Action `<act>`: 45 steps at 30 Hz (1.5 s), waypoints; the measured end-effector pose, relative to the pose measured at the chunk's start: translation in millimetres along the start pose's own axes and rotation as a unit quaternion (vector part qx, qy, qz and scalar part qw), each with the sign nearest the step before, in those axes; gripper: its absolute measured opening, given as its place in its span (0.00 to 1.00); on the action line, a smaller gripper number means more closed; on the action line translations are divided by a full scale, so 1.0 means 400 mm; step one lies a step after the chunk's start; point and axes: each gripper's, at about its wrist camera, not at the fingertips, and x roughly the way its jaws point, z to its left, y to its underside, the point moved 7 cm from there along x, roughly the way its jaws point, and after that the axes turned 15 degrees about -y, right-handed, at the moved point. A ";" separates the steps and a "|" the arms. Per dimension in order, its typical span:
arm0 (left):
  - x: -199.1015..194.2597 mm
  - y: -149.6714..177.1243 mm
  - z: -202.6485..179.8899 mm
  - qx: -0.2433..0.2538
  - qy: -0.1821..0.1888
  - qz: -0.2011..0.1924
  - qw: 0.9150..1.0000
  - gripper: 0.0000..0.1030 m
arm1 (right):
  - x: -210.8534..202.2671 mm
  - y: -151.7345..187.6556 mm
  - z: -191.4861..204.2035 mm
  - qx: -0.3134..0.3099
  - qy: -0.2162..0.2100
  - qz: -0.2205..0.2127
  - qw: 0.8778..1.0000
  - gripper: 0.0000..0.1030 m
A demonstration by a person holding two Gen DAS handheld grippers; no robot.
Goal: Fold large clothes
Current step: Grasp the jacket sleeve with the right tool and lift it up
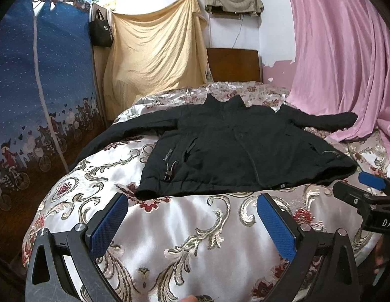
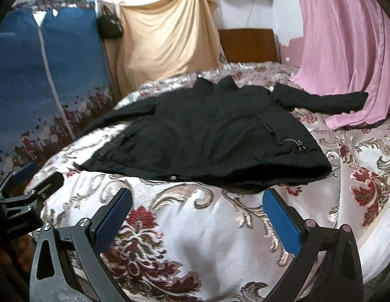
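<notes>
A black padded jacket [image 1: 235, 148] lies spread flat, front up, on a bed with a floral satin cover [image 1: 195, 226]. Its collar points away from me and both sleeves are stretched out to the sides. My left gripper [image 1: 192, 201] is open and empty, just short of the jacket's hem near its left corner. My right gripper [image 2: 197, 196] is open and empty, just short of the hem [image 2: 220, 176] toward its right side. The jacket [image 2: 207, 136] fills the middle of the right wrist view. Each gripper shows at the edge of the other's view.
A pink curtain [image 1: 346, 50] hangs at the right and drapes onto the bed by the jacket's right sleeve. A blue fabric wardrobe [image 1: 39, 88] stands at the left. A yellow cloth [image 1: 154, 55] and a wooden headboard [image 1: 232, 65] are behind the bed.
</notes>
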 end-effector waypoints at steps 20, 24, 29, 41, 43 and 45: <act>0.214 -0.196 -0.201 0.070 0.022 0.069 0.995 1.00 | 0.107 -0.156 -0.206 -0.016 0.070 0.068 0.995 0.99; 0.277 -0.229 -0.269 0.090 0.014 0.098 0.991 1.00 | 0.135 -0.203 -0.281 -0.006 0.060 0.069 0.996 0.99; 0.339 -0.277 -0.359 0.108 0.022 0.098 0.989 1.00 | 0.142 -0.284 -0.428 0.022 0.071 0.061 0.995 0.99; 0.545 -0.355 -0.575 0.113 0.050 0.098 0.988 1.00 | 0.251 -0.488 -0.879 0.149 0.109 -0.018 0.983 0.99; 0.595 -0.366 -0.628 0.107 0.062 0.108 0.986 1.00 | 0.271 -0.503 -0.952 0.165 0.126 -0.031 0.978 0.99; 0.636 -0.379 -0.679 0.099 0.076 0.112 0.986 1.00 | 0.300 -0.516 -1.029 0.182 0.140 -0.041 0.972 0.99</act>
